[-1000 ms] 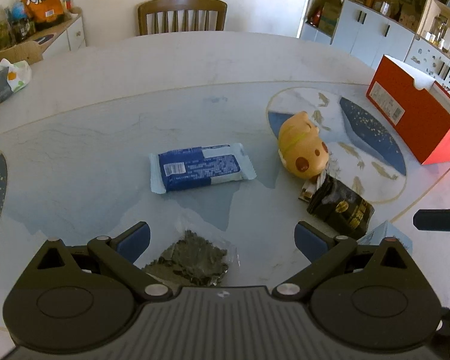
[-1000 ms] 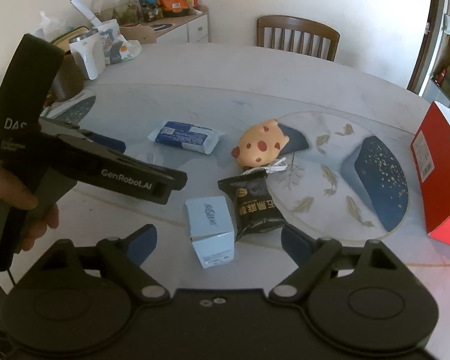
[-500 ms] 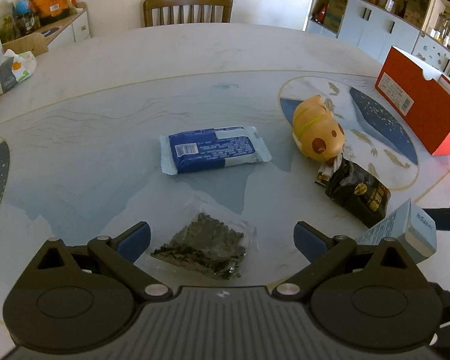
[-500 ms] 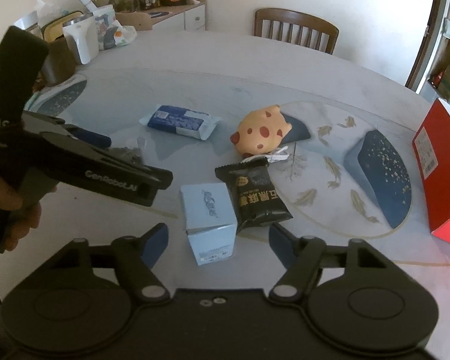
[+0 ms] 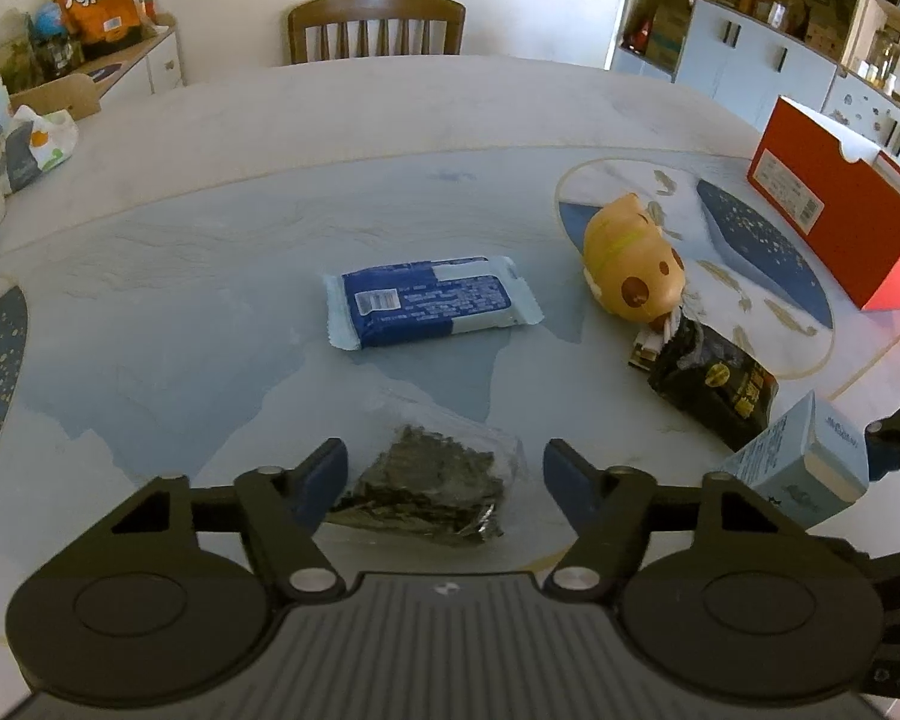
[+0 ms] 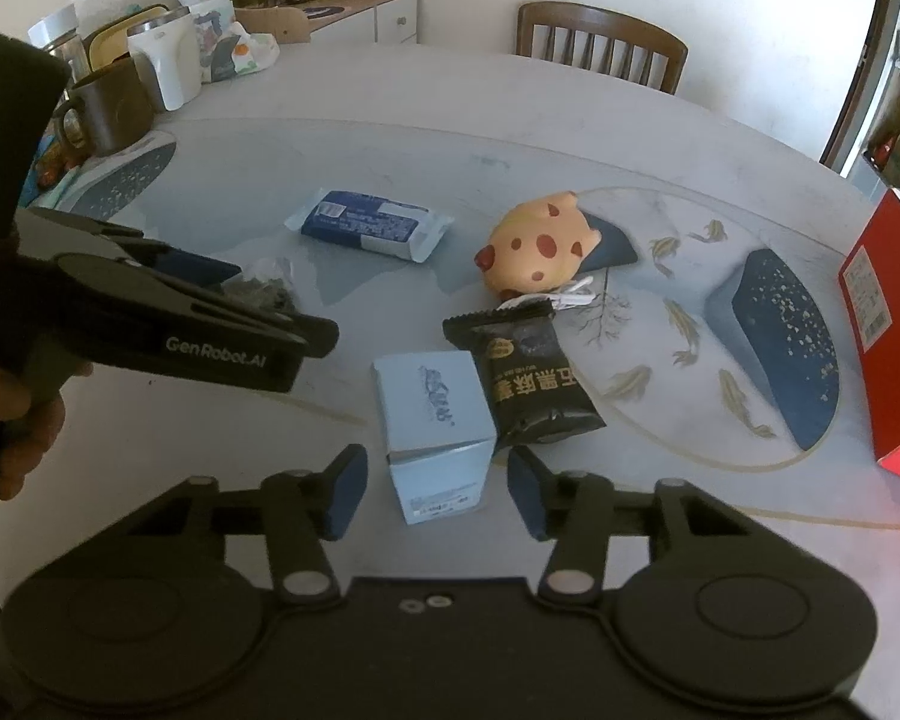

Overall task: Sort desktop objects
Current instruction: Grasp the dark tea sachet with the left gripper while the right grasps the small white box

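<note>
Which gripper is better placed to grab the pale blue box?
Right. The right gripper is open with the pale blue box between its fingers; the left gripper straddles the clear bag instead.

My matt black plastic claw (image 6: 437, 495) flanks a pale blue matt cardboard box (image 6: 435, 429); beside it, a glossy black foil packet (image 6: 525, 375).

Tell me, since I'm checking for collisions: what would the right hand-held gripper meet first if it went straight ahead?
Most likely the pale blue box, standing between the open right hand-held gripper; the black snack packet lies just beyond.
</note>
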`<action>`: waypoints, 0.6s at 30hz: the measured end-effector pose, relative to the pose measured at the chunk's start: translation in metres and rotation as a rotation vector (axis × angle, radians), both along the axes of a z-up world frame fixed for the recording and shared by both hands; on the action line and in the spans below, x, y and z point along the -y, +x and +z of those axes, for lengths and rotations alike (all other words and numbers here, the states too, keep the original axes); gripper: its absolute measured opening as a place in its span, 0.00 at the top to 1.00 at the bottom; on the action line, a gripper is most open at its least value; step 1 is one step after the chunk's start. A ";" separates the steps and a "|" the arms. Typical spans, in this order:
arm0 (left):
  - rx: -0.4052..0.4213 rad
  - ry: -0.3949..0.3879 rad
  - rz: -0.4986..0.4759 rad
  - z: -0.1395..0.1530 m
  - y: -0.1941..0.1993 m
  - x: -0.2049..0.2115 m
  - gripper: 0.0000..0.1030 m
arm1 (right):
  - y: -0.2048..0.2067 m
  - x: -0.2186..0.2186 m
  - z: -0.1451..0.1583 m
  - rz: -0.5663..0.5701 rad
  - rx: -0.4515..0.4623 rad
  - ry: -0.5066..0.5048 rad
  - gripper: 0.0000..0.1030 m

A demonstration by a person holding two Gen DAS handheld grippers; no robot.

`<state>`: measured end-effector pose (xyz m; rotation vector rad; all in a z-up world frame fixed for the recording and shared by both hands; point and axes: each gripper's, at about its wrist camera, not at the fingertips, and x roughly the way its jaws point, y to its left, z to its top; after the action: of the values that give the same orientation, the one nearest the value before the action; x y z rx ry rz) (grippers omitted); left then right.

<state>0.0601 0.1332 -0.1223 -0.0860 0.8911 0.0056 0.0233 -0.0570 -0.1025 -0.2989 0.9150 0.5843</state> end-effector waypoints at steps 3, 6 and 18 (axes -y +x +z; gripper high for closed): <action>0.004 -0.001 0.001 0.001 0.000 0.001 0.44 | 0.002 0.001 -0.001 -0.004 -0.010 0.001 0.66; 0.006 0.014 -0.004 0.001 0.000 0.003 0.52 | 0.002 0.001 -0.002 -0.004 -0.021 0.008 0.69; 0.008 0.003 -0.023 0.005 -0.004 0.012 0.64 | 0.004 0.010 0.003 -0.017 -0.026 0.035 0.72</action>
<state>0.0558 0.1210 -0.1172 -0.0731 0.8845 -0.0151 0.0273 -0.0668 -0.0996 -0.2529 0.9304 0.5889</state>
